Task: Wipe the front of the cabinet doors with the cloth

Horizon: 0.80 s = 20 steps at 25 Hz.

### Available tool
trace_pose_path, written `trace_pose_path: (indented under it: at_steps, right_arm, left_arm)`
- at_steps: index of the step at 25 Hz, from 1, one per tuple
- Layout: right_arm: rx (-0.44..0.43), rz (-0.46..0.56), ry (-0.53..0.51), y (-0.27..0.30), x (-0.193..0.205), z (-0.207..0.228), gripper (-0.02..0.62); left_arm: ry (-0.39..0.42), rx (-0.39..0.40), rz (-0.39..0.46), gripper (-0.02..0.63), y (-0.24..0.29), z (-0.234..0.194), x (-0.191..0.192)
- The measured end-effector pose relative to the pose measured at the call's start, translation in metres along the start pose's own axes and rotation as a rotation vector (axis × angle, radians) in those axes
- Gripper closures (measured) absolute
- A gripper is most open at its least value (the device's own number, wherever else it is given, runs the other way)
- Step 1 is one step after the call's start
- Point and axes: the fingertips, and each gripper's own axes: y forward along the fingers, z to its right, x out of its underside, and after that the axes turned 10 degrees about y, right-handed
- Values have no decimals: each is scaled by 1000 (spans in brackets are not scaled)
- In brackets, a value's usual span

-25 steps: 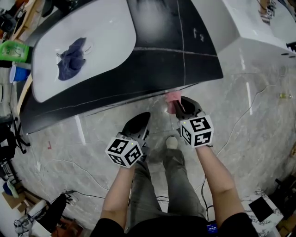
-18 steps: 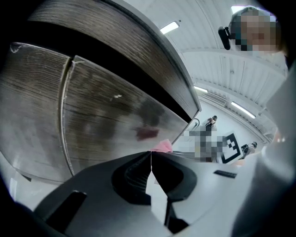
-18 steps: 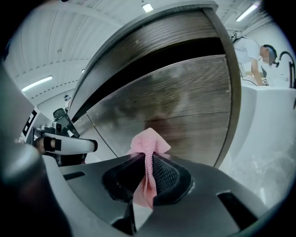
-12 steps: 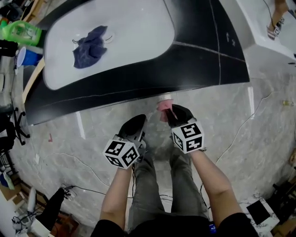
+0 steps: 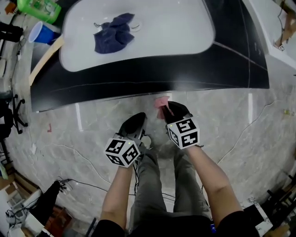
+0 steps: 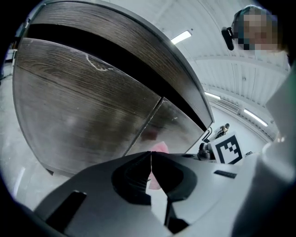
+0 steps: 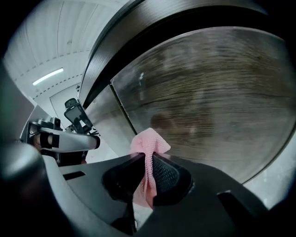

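Right gripper: the right gripper [image 7: 148,159] has its jaws clamped on the pink cloth [image 7: 149,146], which bunches out above the tips
Left gripper: the left gripper [image 6: 151,159] has its jaws together with nothing between them; it hangs at about 8 o'clock from the right one
Cloth position: in the head view the cloth [image 5: 161,102] sits at 11 o'clock of the right gripper [image 5: 167,110], right under the black counter edge [image 5: 138,83]; whether it touches the wood is not clear
Cabinet doors: the dark wood-grain cabinet doors [image 7: 208,102] fill both gripper views, with the seam between doors [image 6: 149,122] near the cloth
Progress: judged early or midway; the cloth is gripped and brought to the doors, yet no wiped and unwiped patches can be told apart, so most of the fronts probably remain
Around: up top, a white basin [image 5: 185,32] holds a blue rag [image 5: 113,33] at 12 o'clock; a blue cup [image 5: 42,34] and green bottle [image 5: 39,5] stand at 10 to 11 o'clock; cables [image 5: 83,185] trail on the marble floor [image 5: 259,129] at 7 o'clock
In the way: the counter overhang hides the doors from the head view; the idle left gripper [image 5: 136,121] and the person's legs [image 5: 157,185] crowd the lower sweep
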Motion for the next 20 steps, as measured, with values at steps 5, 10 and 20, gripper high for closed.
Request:
trace_pose_path:
  at_steps: [5, 10, 20]
  right_arm:
    - [-9, -17, -17, 21, 0, -14, 541]
    - [-8, -34, -43, 32, -2, -8, 541]
    - [53, -20, -22, -4, -4, 53, 541]
  left_arm:
    - [-6, -17, 3, 597, -4, -15, 3]
    - [9, -12, -3, 597, 1, -16, 4]
    - [34, 26, -33, 597, 36, 19, 8]
